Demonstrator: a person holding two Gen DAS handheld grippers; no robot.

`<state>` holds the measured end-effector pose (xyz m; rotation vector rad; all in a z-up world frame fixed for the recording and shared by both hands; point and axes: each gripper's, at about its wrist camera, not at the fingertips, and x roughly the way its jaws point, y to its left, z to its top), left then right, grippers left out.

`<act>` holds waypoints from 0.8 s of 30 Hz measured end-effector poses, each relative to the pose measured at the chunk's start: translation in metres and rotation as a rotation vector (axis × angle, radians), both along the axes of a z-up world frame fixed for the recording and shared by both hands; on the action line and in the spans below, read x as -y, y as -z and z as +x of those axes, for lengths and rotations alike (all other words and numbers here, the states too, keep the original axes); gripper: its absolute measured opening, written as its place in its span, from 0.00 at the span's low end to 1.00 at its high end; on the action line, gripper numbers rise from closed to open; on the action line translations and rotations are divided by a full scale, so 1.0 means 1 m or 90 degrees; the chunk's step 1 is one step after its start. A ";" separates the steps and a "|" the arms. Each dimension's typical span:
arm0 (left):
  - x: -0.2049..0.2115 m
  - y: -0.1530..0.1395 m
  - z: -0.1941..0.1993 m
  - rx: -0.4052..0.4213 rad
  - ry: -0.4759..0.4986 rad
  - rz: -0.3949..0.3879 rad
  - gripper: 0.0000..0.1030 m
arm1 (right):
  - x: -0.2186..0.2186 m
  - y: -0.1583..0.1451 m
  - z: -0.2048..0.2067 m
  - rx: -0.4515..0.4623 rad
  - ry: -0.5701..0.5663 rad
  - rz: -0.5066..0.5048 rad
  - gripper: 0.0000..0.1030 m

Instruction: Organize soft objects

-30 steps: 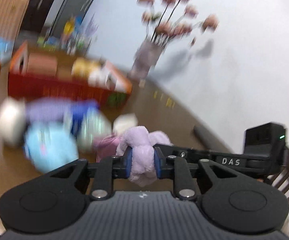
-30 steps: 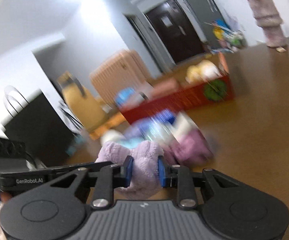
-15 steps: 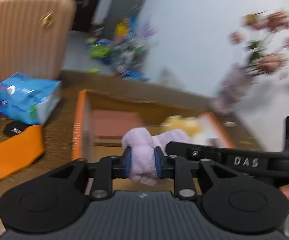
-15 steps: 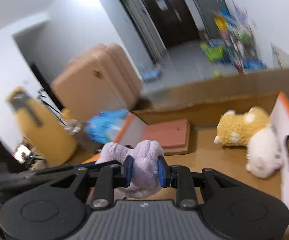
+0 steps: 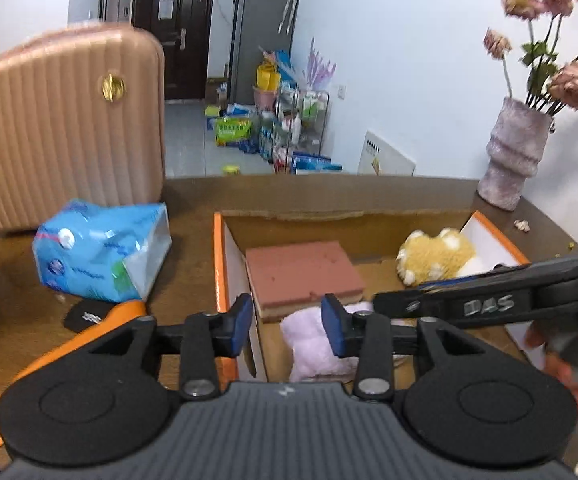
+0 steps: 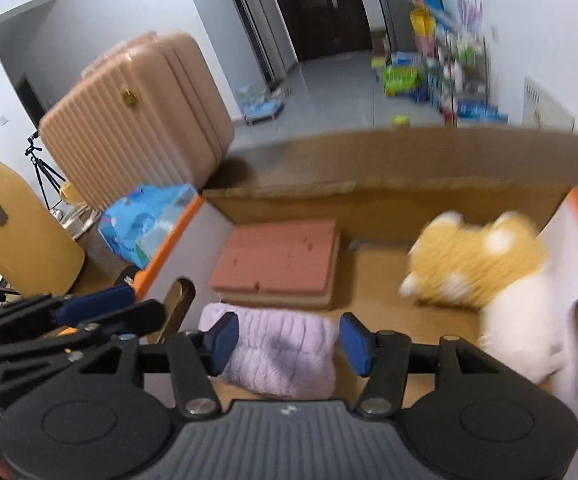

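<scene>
A lilac plush cloth lies on the floor of the orange-rimmed cardboard box, in its near left corner; it also shows in the right wrist view. My left gripper is open above the box's left wall, just over the cloth. My right gripper is open with its blue pads either side of the cloth, not pinching it. In the box also lie a pink sponge block, a yellow plush toy and a white plush.
A blue tissue pack lies on the wooden table left of the box. A pink suitcase stands behind it. A yellow jug stands far left. A vase of dried flowers stands at the back right. An orange flap lies by the box.
Both grippers carried the lilac cloth over the box, then opened. The cloth dropped from between the pads onto the box floor.
</scene>
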<state>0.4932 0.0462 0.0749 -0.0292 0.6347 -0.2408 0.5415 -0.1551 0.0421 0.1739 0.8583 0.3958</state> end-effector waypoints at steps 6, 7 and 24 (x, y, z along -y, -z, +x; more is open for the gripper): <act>-0.005 -0.037 -0.047 0.040 0.006 0.015 0.74 | 0.041 -0.069 -0.055 0.114 -0.002 -0.052 0.57; -0.005 -0.041 -0.057 0.050 0.004 0.020 0.76 | 0.052 -0.079 -0.066 0.130 0.000 -0.062 0.59; 0.004 -0.049 -0.247 0.176 -0.010 -0.004 0.84 | 0.109 -0.079 -0.274 0.283 -0.027 -0.027 0.63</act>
